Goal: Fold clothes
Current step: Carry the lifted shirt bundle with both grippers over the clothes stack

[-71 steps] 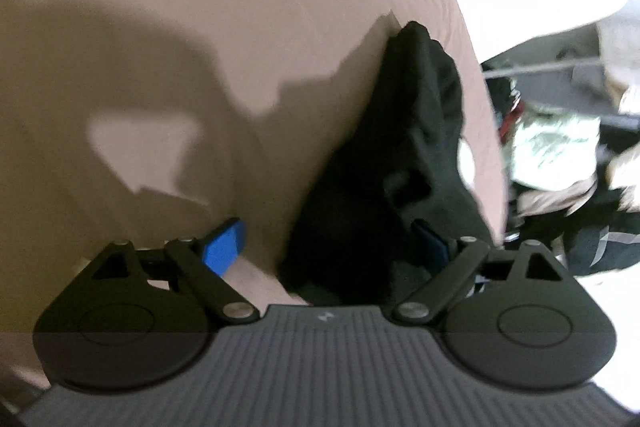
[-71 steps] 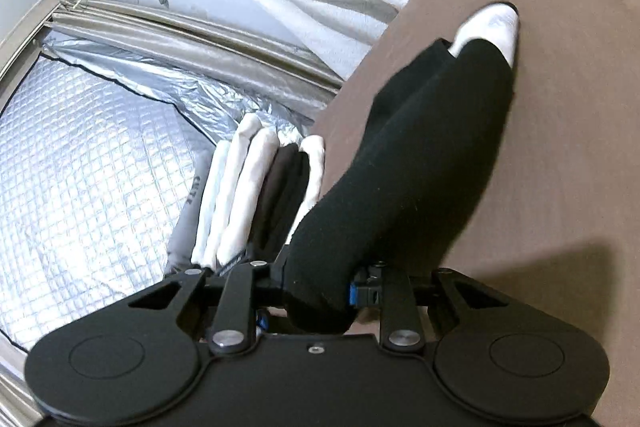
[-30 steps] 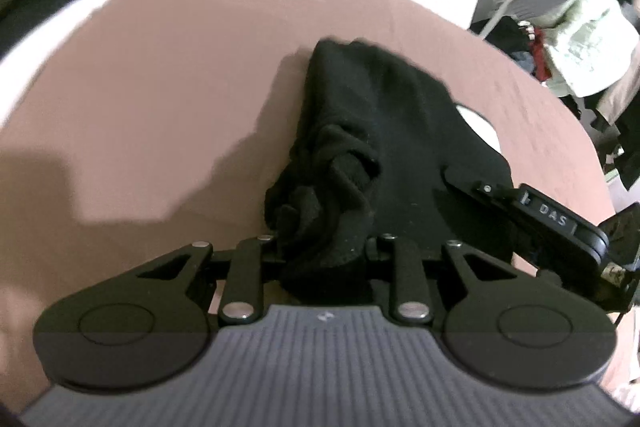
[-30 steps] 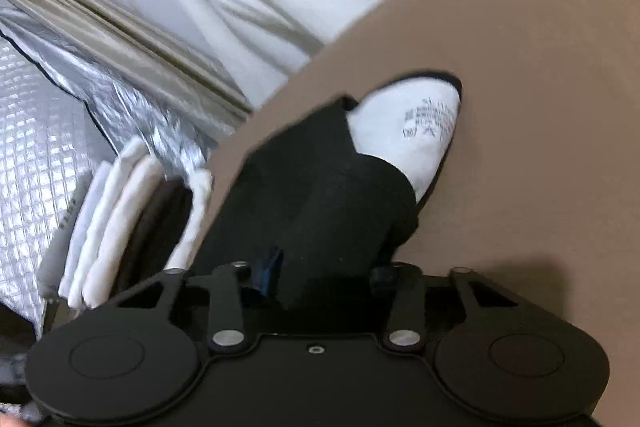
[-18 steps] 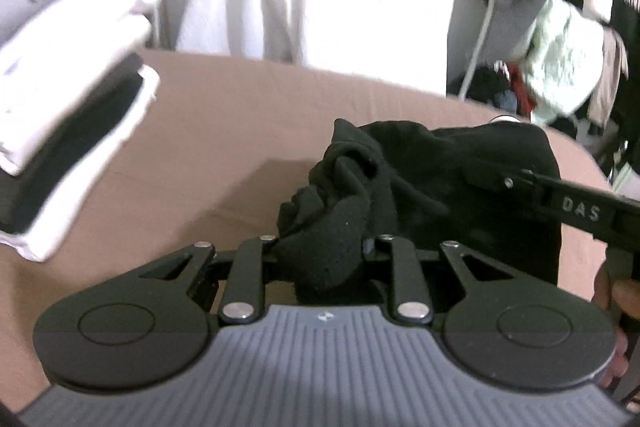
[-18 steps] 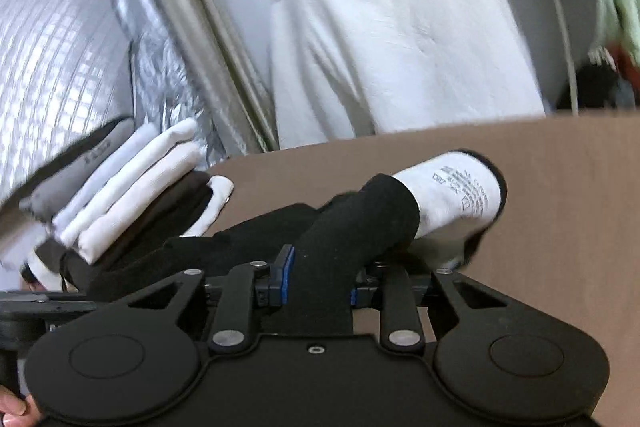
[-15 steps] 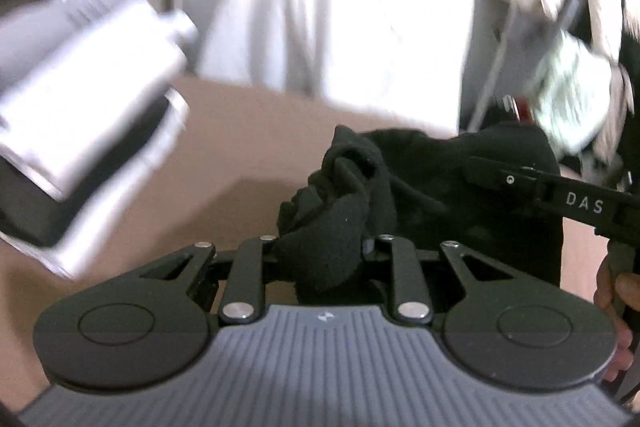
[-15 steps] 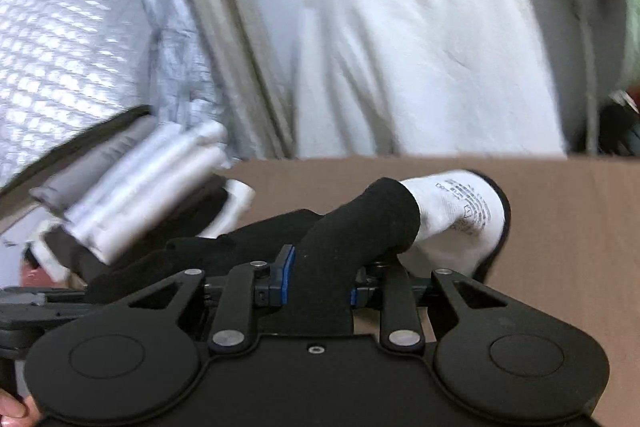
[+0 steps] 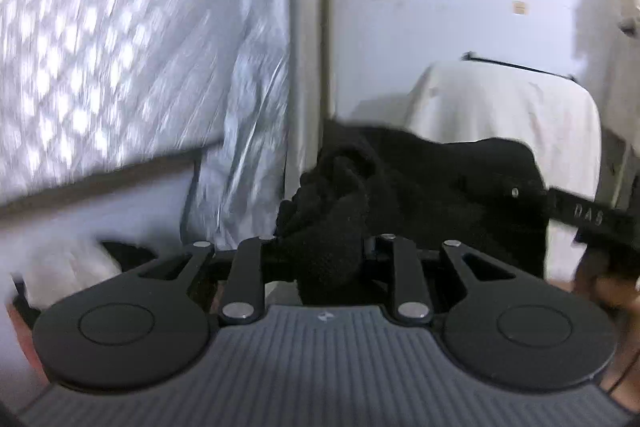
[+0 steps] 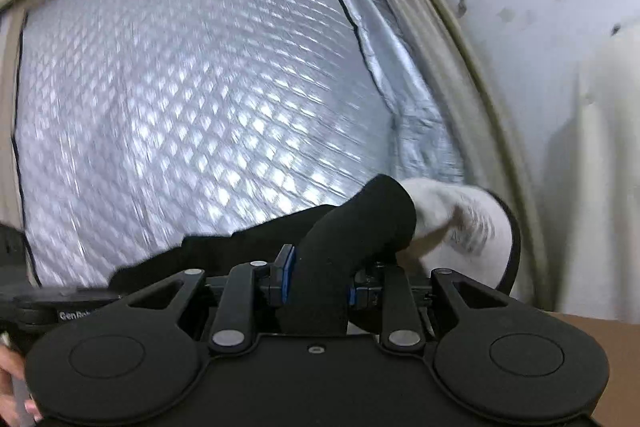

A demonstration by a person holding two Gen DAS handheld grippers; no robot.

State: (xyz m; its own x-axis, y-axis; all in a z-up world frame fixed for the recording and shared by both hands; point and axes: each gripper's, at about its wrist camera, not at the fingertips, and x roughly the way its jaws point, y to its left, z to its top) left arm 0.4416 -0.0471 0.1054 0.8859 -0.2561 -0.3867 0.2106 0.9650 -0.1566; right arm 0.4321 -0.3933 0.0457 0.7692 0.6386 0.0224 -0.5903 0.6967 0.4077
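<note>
Garment (image 9: 420,187) spans between left gripper (image 9: 320,251) and right gripper (image 10: 318,279), raised before quilted sheet (image 10: 180,87); draped chair (image 9: 520,107) behind, wall (image 9: 440,7) beyond.

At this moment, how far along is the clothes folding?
Done: nothing finished is clearly visible; a blurred pale heap low left can't be identified. In hand: the black garment, bunched with its white label showing, clamped by both the left claw and right claw, held up off the brown surface. Left: setting it down and any further folds.
</note>
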